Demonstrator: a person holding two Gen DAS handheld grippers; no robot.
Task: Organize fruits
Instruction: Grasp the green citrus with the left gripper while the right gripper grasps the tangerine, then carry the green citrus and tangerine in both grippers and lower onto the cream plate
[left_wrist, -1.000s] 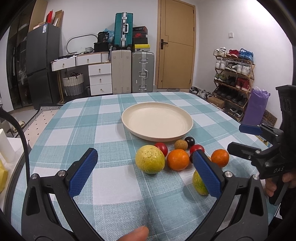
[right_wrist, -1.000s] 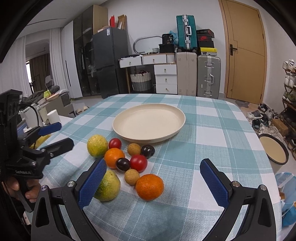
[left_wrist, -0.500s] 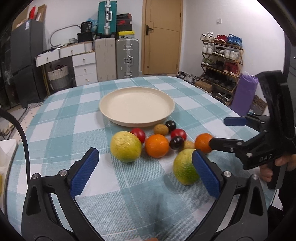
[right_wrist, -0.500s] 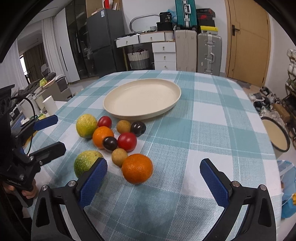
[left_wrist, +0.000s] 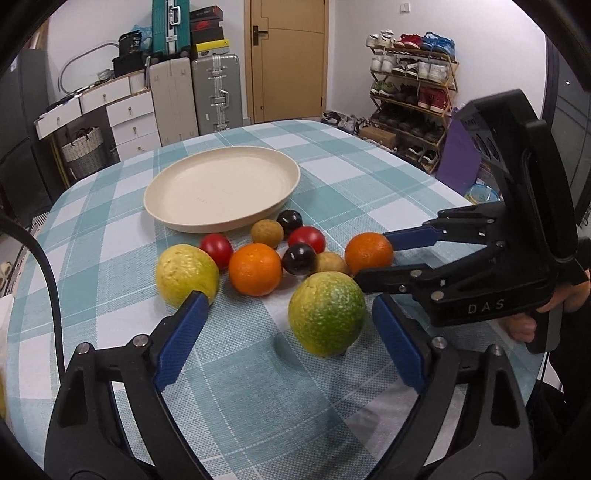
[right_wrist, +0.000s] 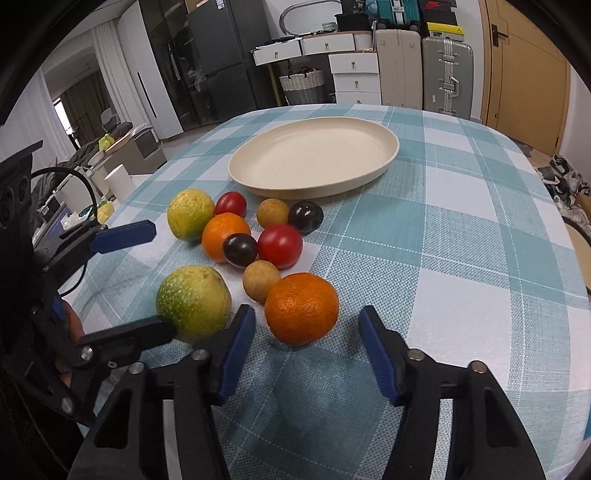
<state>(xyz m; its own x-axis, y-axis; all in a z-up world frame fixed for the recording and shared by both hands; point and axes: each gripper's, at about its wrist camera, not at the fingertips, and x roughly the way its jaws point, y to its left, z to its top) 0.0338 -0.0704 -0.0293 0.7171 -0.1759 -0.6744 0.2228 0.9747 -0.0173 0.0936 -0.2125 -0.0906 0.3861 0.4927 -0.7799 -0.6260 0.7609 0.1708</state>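
On the checked teal-and-white tablecloth (left_wrist: 369, 177), a cream plate (left_wrist: 221, 192) lies at the far centre with nothing on it. The fruit sits in a cluster just near of the plate. From the left wrist view: a yellow-green citrus (left_wrist: 186, 275) at the left, a red tomato (left_wrist: 217, 249) behind it, an orange (left_wrist: 255, 268) to its right, then a dark plum (left_wrist: 299, 258), a second tomato (left_wrist: 307, 239), a brown longan (left_wrist: 266, 233) and a second plum (left_wrist: 290, 220) nearest the plate rim. Another longan (left_wrist: 330, 263) lies between the near plum and a second orange (left_wrist: 369, 254).

Left gripper (left_wrist: 284, 332): jaws wide but closing. A large green citrus (left_wrist: 327, 314) sits between the blue pads, closer to the right pad; neither pad touches it.

Right gripper (right_wrist: 306, 338): jaws about half open and closing. The second orange (right_wrist: 302, 308) stands between the pad tips, with a gap visible on both sides. Nothing is gripped.

The two grippers sit close together, the left one's lower finger lying against the green citrus in the right wrist view. A person's hand (left_wrist: 554, 314) holds the right gripper's handle at the right edge.
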